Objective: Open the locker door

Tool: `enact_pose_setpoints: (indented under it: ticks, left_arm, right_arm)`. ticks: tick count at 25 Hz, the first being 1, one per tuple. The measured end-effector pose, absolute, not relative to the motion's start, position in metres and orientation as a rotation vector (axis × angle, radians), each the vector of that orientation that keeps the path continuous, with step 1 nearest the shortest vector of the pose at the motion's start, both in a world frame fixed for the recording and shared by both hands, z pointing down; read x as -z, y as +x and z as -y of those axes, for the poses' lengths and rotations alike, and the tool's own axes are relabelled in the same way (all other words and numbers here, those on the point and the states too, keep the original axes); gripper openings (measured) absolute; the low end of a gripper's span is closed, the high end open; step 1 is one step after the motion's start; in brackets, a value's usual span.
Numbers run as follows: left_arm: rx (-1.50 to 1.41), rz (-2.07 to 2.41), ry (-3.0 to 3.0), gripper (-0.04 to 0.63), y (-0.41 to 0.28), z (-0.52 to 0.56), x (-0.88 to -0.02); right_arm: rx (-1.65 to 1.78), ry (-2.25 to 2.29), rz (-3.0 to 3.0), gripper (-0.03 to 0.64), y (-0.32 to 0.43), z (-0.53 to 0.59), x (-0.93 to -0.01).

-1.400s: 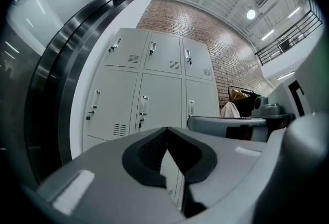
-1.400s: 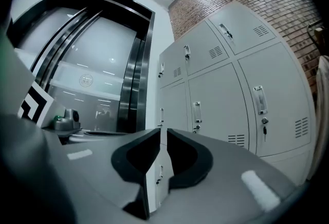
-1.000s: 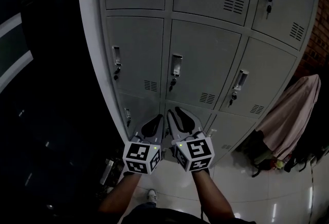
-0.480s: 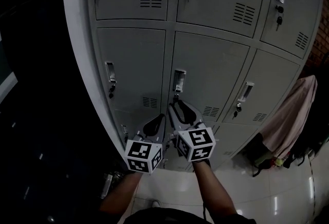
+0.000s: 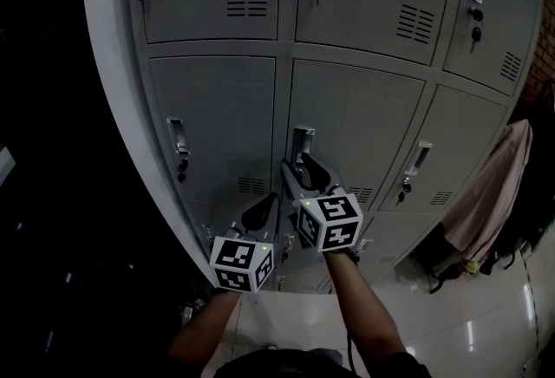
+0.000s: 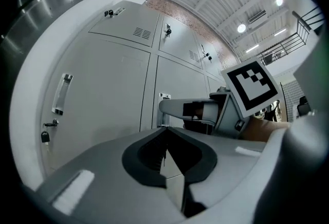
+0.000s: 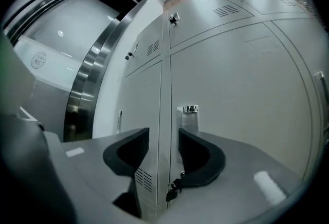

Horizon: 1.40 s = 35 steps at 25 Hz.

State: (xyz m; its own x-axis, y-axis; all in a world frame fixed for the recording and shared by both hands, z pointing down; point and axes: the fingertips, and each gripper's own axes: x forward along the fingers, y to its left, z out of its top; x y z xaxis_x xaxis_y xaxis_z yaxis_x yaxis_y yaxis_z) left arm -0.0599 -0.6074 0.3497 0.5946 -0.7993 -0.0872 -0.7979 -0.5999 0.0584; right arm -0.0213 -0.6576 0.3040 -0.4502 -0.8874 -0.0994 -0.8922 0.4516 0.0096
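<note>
The grey middle locker door [image 5: 368, 112] has a metal pull handle [image 5: 303, 140] near its left edge, with a key hanging below it [image 7: 172, 189]. My right gripper [image 5: 297, 168] reaches up just under this handle, and its jaws are opening. Only the seam between two doors [image 7: 163, 115] shows through the gap. The handle [image 7: 189, 117] stands just beyond the right-hand finger [image 7: 198, 153]. My left gripper [image 5: 264, 211] hangs lower and to the left, shut and empty [image 6: 165, 138], short of the lockers.
More grey lockers with handles and keys surround the middle one, such as the left neighbour [image 5: 212, 116]. A pink cloth [image 5: 494, 194] hangs at the right above dark bags [image 5: 442, 268]. Glossy floor tiles [image 5: 486, 324] lie below. Darkness lies to the left.
My right gripper has risen towards the middle locker's handle and its jaws have spread apart. The lockers have come closer in view. The left gripper stays shut.
</note>
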Motion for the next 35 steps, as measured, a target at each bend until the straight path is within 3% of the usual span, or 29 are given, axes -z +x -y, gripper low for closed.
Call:
enact_pose_setpoints:
  ticks: [18, 35]
  left_arm:
    - [0.157, 1.42, 2.781, 0.006, -0.074, 0.631, -0.352]
    - [0.193, 1.439, 2.755, 0.006, -0.071, 0.616, -0.351]
  right_arm:
    - [0.087, -1.592, -2.641, 0.181, -0.026, 0.699, -0.315]
    - [-0.004, -1.614, -2.652, 0.146, -0.025, 0.659, -0.316]
